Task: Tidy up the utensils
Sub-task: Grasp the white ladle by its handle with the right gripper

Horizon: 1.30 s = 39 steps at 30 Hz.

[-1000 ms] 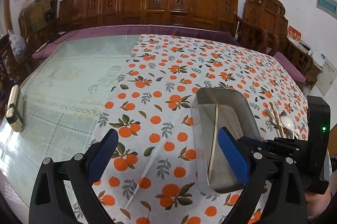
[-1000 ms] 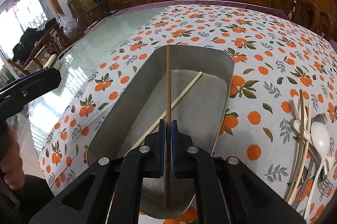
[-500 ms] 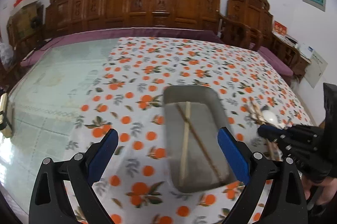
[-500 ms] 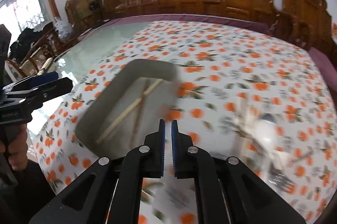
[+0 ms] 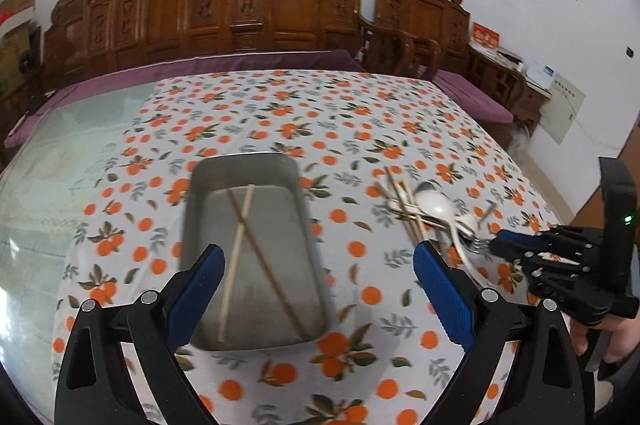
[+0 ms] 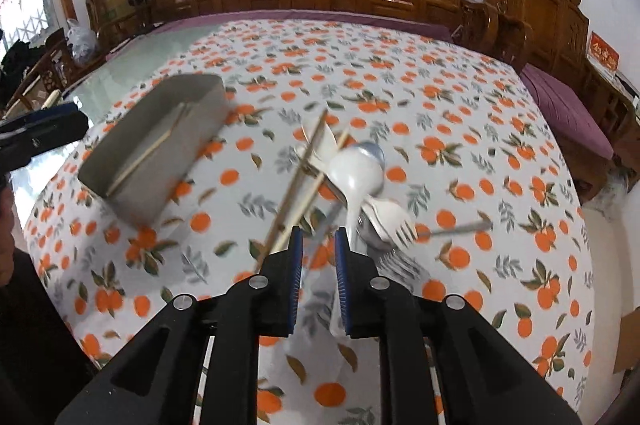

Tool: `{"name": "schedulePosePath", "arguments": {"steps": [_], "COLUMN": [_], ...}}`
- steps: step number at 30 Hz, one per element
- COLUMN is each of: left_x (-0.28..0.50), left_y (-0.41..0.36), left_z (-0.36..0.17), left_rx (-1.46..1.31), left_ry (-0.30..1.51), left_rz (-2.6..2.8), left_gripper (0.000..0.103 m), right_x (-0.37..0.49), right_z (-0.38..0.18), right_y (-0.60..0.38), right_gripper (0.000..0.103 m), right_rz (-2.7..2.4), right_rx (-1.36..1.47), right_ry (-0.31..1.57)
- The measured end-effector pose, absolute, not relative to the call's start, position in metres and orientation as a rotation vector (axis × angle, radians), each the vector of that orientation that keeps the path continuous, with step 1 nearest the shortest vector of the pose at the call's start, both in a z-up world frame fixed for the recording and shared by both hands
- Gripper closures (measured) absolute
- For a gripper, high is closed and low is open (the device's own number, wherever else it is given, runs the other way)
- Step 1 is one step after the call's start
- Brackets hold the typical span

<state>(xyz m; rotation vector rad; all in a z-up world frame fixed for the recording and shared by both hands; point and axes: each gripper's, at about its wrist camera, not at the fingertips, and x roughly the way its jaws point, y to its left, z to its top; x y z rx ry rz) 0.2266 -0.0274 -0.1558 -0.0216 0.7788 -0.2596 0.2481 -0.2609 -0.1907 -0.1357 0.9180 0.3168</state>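
Over the utensil pile [image 6: 344,177], right claw [image 6: 316,245] slightly parted, seemingly empty.

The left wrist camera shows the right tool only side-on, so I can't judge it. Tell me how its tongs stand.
Observer: In the right wrist view the right tongs are open by a narrow gap. Nothing is plainly clamped.
Operator: Name what lies just ahead of them.
Observer: A white spoon, bowl away from the tongs, with its handle running down toward the right pad.
Operator: Report what sits either side of that handle.
Observer: Two chopsticks slant off to its left. A white plastic fork lies to its right.
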Motion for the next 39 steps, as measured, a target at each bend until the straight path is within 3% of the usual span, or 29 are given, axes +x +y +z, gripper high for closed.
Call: {"name": "schedulePosePath", "arguments": {"steps": [20,24,26,34,39], "left_x": [0.224,0.224,0.223,0.223,0.228], "left_y": [-0.068,-0.069,-0.071,-0.084,-0.100], "left_z": [-0.173,-0.175,-0.175,-0.180,-0.188], "left_rx": [0.006,0.016,0.019,0.036,0.054], "left_ry": [0.841,0.839,0.836,0.832,0.846], "left_rz": [-0.310,-0.308,-0.310,-0.329,-0.347], "left_gripper": [0.011,0.011,0.011,0.011,0.020], "right_x": [0.309,0.313,0.312,0.290,0.265], "right_z": [-0.248,-0.248,-0.249,-0.219,-0.196], "right_y": [-0.263,-0.260,-0.258,-0.275,-0.293], "right_gripper": [0.083,0.082,0.092,0.092,0.092], "right_rz": [0.267,0.256,0.251,0.287,0.291], "right_rx": [-0.133,-0.142,-0.168,-0.087,-0.080], "right_ry": [1.045,1.041,1.036,0.971,0.921]}}
